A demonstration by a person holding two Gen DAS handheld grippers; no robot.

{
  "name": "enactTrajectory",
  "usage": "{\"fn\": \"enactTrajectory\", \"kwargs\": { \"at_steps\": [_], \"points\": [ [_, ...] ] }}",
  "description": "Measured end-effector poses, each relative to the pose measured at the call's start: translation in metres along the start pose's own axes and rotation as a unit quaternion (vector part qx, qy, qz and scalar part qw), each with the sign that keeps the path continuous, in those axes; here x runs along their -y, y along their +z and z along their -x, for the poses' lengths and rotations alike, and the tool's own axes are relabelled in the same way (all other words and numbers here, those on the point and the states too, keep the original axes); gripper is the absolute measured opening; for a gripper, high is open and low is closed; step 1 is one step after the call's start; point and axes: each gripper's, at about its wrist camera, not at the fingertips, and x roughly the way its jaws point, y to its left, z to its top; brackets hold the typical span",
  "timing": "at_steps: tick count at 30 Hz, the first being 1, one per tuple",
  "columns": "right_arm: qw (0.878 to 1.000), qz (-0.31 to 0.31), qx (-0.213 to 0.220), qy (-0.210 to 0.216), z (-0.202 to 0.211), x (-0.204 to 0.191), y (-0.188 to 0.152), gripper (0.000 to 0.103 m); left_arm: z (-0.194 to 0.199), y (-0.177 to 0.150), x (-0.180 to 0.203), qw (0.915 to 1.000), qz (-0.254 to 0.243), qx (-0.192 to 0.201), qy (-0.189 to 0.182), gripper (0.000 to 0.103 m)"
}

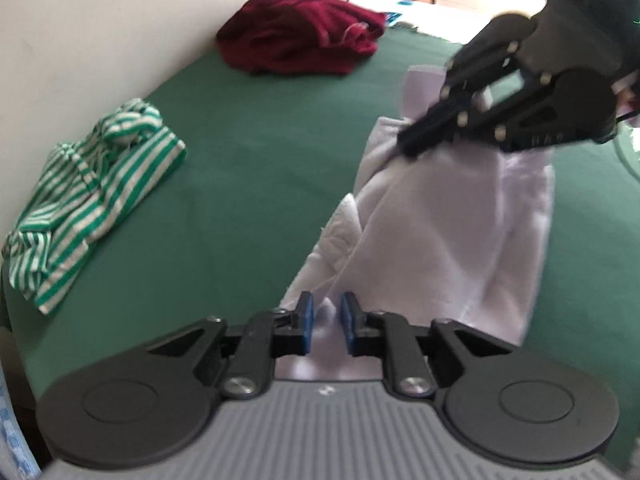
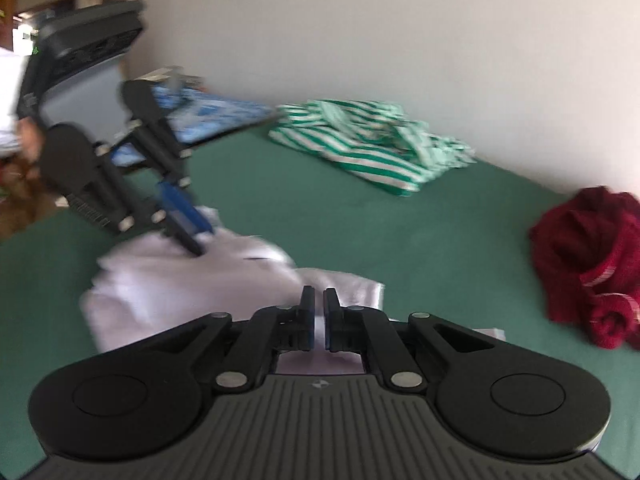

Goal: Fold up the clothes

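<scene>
A white garment (image 1: 460, 220) lies bunched on the green-covered surface (image 1: 248, 160). In the left wrist view my left gripper (image 1: 327, 316) has a raised fold of its near edge pinched between the blue pads (image 1: 306, 320). My right gripper (image 1: 406, 148) comes in from the upper right, shut on the garment's far part, which hangs lifted from its tip. In the right wrist view my right gripper (image 2: 319, 312) shows a thin strip of the white garment (image 2: 180, 280) between nearly touching fingers. My left gripper (image 2: 196, 246) bites the cloth's left end. Both views are blurred.
A green-and-white striped garment (image 1: 92, 196) lies crumpled by the wall, also the striped garment (image 2: 372, 148) in the right wrist view. A maroon garment (image 1: 300, 36) is heaped at the far end. A blue patterned item (image 2: 208, 112) lies beyond the left gripper. A hand (image 2: 28, 140) holds that gripper.
</scene>
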Motion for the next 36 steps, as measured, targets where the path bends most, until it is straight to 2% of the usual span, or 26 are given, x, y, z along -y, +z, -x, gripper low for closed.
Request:
{"fn": "enactTrajectory", "kwargs": {
  "at_steps": [2,3,4,5,6,8,11,16,17,19,21,22,24,27,29,30,31,32,34,35,36],
  "points": [
    [0.999,-0.044,0.025,-0.018,0.021,0.014,0.001,0.006,0.003,-0.001,0.000,0.9998,0.010,0.010,0.010,0.019],
    [0.997,-0.066,0.036,-0.016,0.037,0.022,0.000,0.010,0.008,-0.002,-0.002,0.9996,0.015,0.016,0.016,0.026],
    [0.995,-0.088,0.046,-0.014,0.054,0.031,-0.002,0.022,0.016,-0.005,-0.003,0.9993,0.021,0.021,0.021,0.029],
    [0.994,-0.102,0.048,-0.012,0.068,0.037,-0.005,0.043,0.023,-0.007,-0.002,0.9989,0.027,0.029,0.026,0.036],
    [0.994,-0.102,0.036,-0.009,0.077,0.038,-0.011,0.049,0.030,-0.009,-0.001,0.9984,0.033,0.036,0.030,0.041],
    [0.997,-0.082,0.008,-0.011,0.089,0.035,-0.024,0.048,0.044,-0.011,0.003,0.9969,0.047,0.053,0.034,0.045],
    [0.994,-0.108,-0.022,0.001,0.077,0.030,-0.041,0.043,0.052,-0.009,0.013,0.9939,0.068,0.086,0.012,0.067],
    [0.989,-0.146,0.010,-0.029,0.049,0.021,-0.048,0.043,0.028,-0.014,0.021,0.9930,0.100,0.063,0.005,0.067],
    [0.987,-0.154,0.006,-0.039,0.043,0.021,-0.047,0.041,0.023,-0.017,0.022,0.9927,0.107,0.056,0.005,0.067],
    [0.979,-0.196,-0.027,-0.053,0.032,0.030,-0.048,0.034,0.017,-0.025,0.020,0.9901,0.131,0.050,0.004,0.067],
    [0.967,-0.240,-0.054,-0.064,0.027,0.039,-0.051,0.034,0.019,-0.034,0.016,0.9857,0.158,0.058,0.000,0.068],
    [0.964,-0.251,-0.049,-0.067,0.032,0.040,-0.051,0.035,0.021,-0.037,0.016,0.9846,0.165,0.059,0.002,0.068],
    [0.968,-0.241,-0.016,-0.073,0.050,0.035,-0.048,0.035,0.026,-0.040,0.018,0.9842,0.165,0.063,0.016,0.069],
    [0.972,-0.227,0.004,-0.060,0.064,0.030,-0.041,0.039,0.030,-0.041,0.021,0.9816,0.173,0.076,0.027,0.076],
    [0.964,-0.263,-0.013,-0.038,0.054,0.035,-0.042,0.040,0.024,-0.040,0.022,0.9812,0.176,0.073,0.029,0.078],
    [0.958,-0.282,-0.028,-0.033,0.046,0.036,-0.044,0.034,0.021,-0.040,0.023,0.9814,0.176,0.068,0.033,0.078],
    [0.954,-0.296,-0.037,-0.034,0.043,0.037,-0.047,0.007,0.018,-0.041,0.024,0.9814,0.177,0.064,0.036,0.078],
    [0.950,-0.308,-0.038,-0.041,0.046,0.037,-0.051,0.002,0.018,-0.042,0.024,0.9809,0.180,0.063,0.036,0.078],
    [0.941,-0.330,-0.041,-0.055,0.054,0.037,-0.059,0.002,0.022,-0.048,0.024,0.9777,0.197,0.070,0.023,0.078],
    [0.938,-0.338,-0.047,-0.060,0.061,0.035,-0.066,0.001,0.025,-0.051,0.024,0.9757,0.206,0.073,0.010,0.078],
    [0.935,-0.345,-0.054,-0.063,0.066,0.035,-0.071,0.001,0.026,-0.055,0.026,0.9735,0.216,0.076,-0.008,0.082]
  ]
}}
